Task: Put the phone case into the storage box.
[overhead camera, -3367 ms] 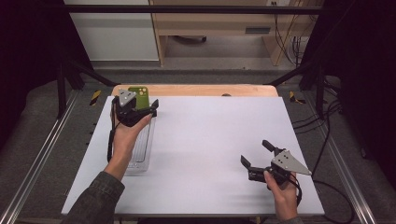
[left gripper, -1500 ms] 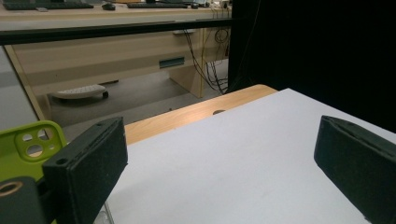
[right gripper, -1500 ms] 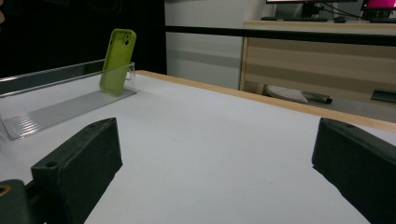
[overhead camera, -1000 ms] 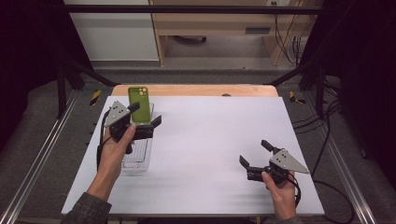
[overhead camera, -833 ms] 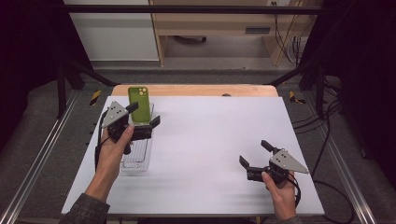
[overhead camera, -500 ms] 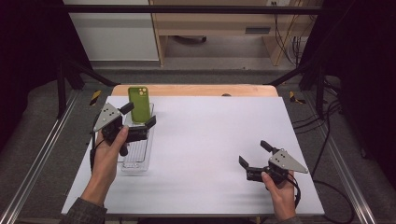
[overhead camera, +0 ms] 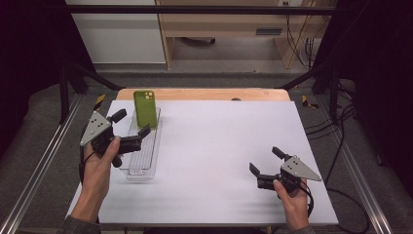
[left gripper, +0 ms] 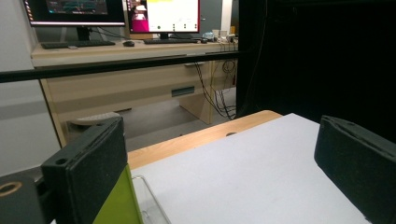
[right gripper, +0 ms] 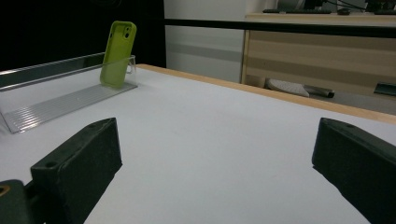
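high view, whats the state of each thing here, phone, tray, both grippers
green phone: upright, leaning at the far end of the tray, not held
clear tray: flat on the white table, otherwise empty
left gripper: open, holding nothing, beside the phone
right gripper: open, holding nothing, over the table

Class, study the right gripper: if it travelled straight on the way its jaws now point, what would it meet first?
Probably nothing on the table. The right gripper, jaws open, looks across bare white table toward its far edge. The green phone standing in the clear tray lies well left of that line, though depth is hard to judge.
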Demonstrator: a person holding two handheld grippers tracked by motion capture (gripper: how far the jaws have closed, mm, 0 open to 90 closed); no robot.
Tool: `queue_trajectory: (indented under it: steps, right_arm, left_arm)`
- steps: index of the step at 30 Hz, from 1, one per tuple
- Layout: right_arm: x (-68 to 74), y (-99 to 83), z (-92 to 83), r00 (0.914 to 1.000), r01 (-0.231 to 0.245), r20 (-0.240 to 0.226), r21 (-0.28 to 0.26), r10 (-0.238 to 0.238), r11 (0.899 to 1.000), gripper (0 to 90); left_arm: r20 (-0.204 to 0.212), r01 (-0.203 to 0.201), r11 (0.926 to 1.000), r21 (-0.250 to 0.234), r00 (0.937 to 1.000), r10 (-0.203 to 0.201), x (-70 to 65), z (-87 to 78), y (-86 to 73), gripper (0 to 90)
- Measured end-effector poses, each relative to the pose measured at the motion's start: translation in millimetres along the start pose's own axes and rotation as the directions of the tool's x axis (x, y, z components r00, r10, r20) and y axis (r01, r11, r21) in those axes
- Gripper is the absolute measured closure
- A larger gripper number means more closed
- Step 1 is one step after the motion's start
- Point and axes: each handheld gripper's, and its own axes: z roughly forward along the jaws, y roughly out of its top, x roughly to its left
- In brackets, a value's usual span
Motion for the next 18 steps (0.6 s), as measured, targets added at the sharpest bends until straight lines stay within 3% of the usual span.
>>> queue_trajectory:
  steps: [3,8,13,18]
  right_arm:
    - [0.0,0.1,0.0,1.0,0.002,-0.001,0.0,-0.002,1.0,1.5]
    - [0.0,0.2,-0.3,1.0,0.005,-0.002,-0.001,-0.005,1.0,1.5]
    - [0.9,0.6,-0.8,1.0,0.006,-0.006,-0.003,-0.006,1.0,1.6]
    - [0.4,0.0,-0.2,1.0,0.005,-0.005,0.0,-0.005,1.0,1.4]
  left_arm:
    - [-0.017,-0.017,0.9998,-0.002,0.9997,0.017,-1.8,-5.4,-3.2,2.2]
    - [-0.015,-0.009,0.9997,-0.024,0.9999,0.009,-3.3,-14.5,-7.1,2.2]
    - [-0.044,-0.013,0.9987,-0.05,0.999,0.01,0.2,-23.0,-12.6,2.2]
    - [-0.046,-0.009,0.9987,-0.049,0.9989,0.006,3.2,-30.7,-22.1,2.2]
